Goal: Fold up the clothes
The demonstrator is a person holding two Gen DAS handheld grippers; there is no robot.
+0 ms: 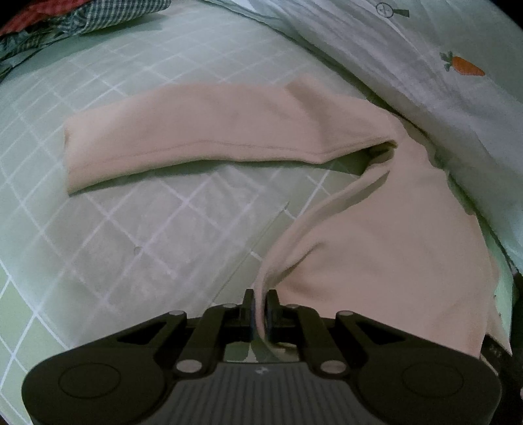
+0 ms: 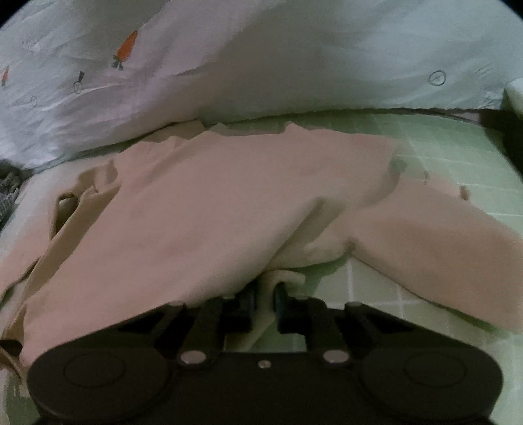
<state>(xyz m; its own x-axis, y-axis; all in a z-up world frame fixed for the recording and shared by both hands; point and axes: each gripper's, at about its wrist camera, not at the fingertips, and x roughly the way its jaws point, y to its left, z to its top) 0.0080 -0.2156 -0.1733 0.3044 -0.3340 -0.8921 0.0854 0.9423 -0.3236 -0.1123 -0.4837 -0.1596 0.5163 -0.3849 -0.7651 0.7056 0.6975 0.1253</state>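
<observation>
A beige long-sleeved top (image 1: pixel 385 235) lies on a green checked bed sheet (image 1: pixel 147 235). In the left wrist view one sleeve (image 1: pixel 196 137) stretches flat to the left, and my left gripper (image 1: pixel 260 299) is shut on the top's hem edge, lifting it slightly. In the right wrist view the top (image 2: pixel 183 209) spreads across the middle with the other sleeve (image 2: pixel 434 258) running down to the right. My right gripper (image 2: pixel 265 294) is shut on a bunched edge of the top near its lower side.
A pale duvet with carrot prints (image 1: pixel 441 65) (image 2: pixel 228 65) lies bunched along the far side of the top. A checked green and red cloth pile (image 1: pixel 65 19) sits at the far left. The green sheet (image 2: pixel 441 157) shows bare at the right.
</observation>
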